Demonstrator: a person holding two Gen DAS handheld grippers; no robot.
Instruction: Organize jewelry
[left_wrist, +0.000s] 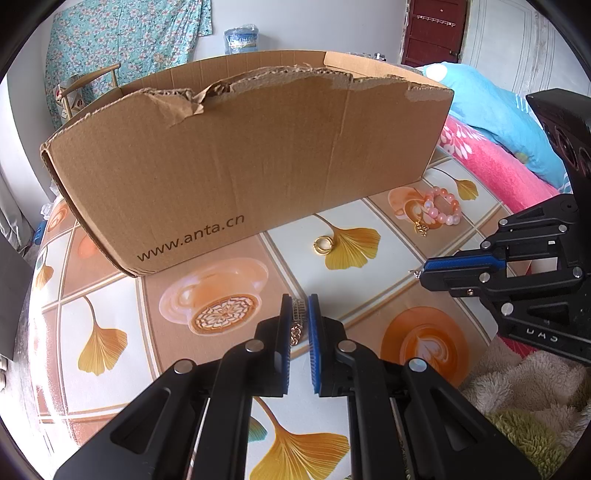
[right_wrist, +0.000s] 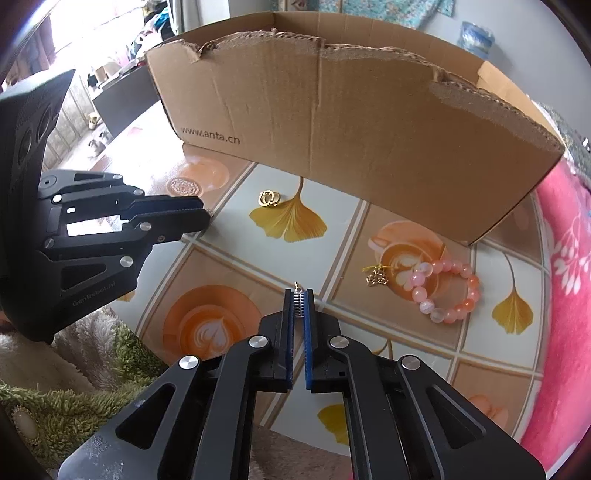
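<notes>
The left tool (left_wrist: 299, 308), black metal with ribbed blue pads, is nearly closed and clamped on a small piece of jewelry (left_wrist: 298, 314): a silver toothed bar with a gold-coloured chain link hanging below it. The right tool (right_wrist: 299, 304), of the same build, is closed on a small silver ridged piece of jewelry (right_wrist: 298, 303) whose ring-shaped end protrudes past the fingertips. Both tools point down over the table (right_wrist: 236, 266), which has a glossy covering printed with yellow ginkgo leaves and coffee cups in square tiles.

A pair of gold rings (right_wrist: 269, 198) lies on the table between the tools and the brown corrugated cardboard box (right_wrist: 351, 122), which has a torn upper edge. A bracelet of round translucent pink beads (right_wrist: 448, 291) with a gold charm (right_wrist: 376, 277) lies flat near the box's right corner. A pink floral blanket (right_wrist: 565, 295) borders the table on the right.
</notes>
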